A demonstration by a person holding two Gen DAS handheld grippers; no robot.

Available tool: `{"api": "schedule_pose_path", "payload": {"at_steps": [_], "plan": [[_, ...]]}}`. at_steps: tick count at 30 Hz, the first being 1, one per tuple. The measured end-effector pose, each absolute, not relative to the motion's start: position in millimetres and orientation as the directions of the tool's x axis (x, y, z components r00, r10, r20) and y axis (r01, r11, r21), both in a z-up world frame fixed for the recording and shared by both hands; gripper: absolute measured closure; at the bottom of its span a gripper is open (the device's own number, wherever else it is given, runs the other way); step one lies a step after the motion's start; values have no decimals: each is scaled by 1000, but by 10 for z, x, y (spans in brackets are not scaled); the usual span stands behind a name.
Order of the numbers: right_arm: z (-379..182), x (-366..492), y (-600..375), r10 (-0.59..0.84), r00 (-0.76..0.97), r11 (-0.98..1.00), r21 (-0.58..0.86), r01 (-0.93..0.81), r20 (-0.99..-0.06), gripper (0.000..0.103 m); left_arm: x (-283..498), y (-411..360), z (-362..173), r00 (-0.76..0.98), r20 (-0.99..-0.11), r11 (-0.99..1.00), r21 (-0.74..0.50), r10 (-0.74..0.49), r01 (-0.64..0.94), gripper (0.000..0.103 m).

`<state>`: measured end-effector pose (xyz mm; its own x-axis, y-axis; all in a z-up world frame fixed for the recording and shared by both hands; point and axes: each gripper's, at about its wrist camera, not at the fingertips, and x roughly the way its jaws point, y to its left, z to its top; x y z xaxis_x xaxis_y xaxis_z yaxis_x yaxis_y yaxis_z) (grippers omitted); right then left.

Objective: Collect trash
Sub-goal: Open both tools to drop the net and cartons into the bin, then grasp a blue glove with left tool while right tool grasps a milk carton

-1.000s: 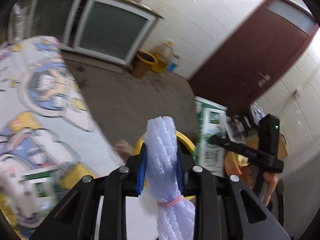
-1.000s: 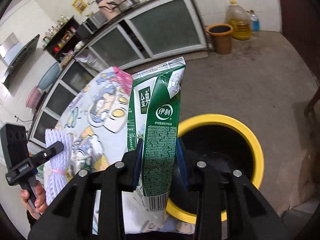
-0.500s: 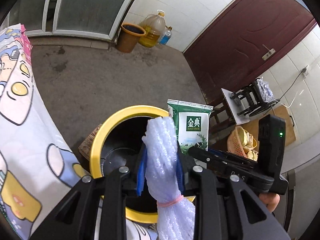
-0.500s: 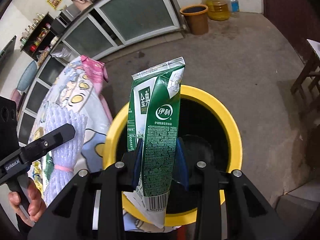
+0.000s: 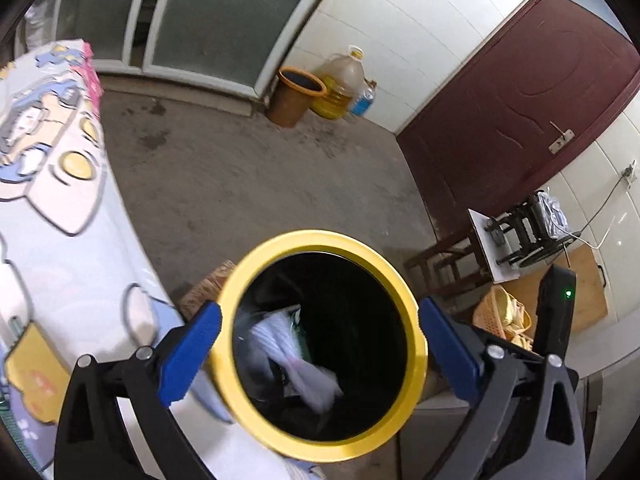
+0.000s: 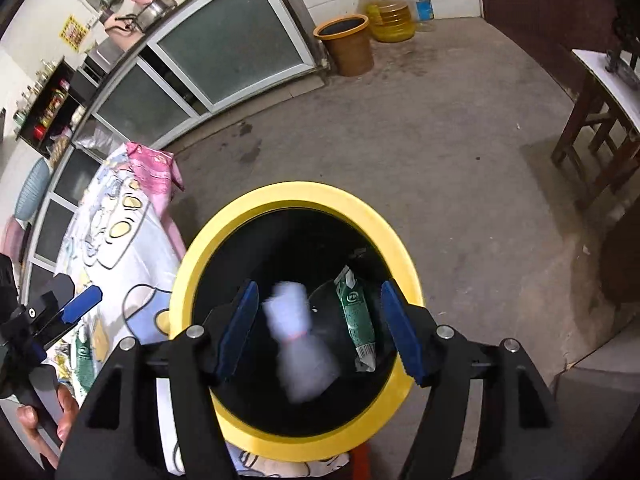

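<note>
A black bin with a yellow rim stands on the floor beside the table. My left gripper hangs over its mouth; its jaws are opening wide and grip nothing. The white foam net lies blurred inside the bin below it. My right gripper is also over the bin rim, jaws opening with nothing pressed between the pads. Below them the foam net falls, blurred, and the green milk carton drops against the inner wall. The left gripper's blue pad shows at the left, held by a hand.
The table with a cartoon cloth presses against the bin's left side. A brown bucket and an oil jug stand by the far wall. To the right are a dark red door, a wooden stool and a yellow basket.
Both grippers sank over the bin and opened. The left let go of the foam net and the right let go of the milk carton; both things have dropped into the bin.
</note>
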<state>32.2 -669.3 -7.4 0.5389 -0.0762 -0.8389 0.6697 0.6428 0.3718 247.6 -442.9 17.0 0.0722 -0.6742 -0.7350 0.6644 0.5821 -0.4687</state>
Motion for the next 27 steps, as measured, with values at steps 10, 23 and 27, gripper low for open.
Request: {"api": "schedule_pose_path", "payload": {"at_steps": [10, 23, 27], "plan": [[292, 567, -6178, -82, 596, 739, 352, 574, -799, 42, 2664, -3322, 863, 283, -693, 648, -342, -663, 680, 8], [666, 1314, -5013, 80, 646, 894, 341, 291, -759, 41, 3096, -936, 1094, 524, -717, 834, -146, -460, 532, 8], [709, 1538, -4510, 190, 625, 914, 368, 168, -757, 41, 3131, -386, 996, 552, -722, 870, -140, -416, 473, 8]]}}
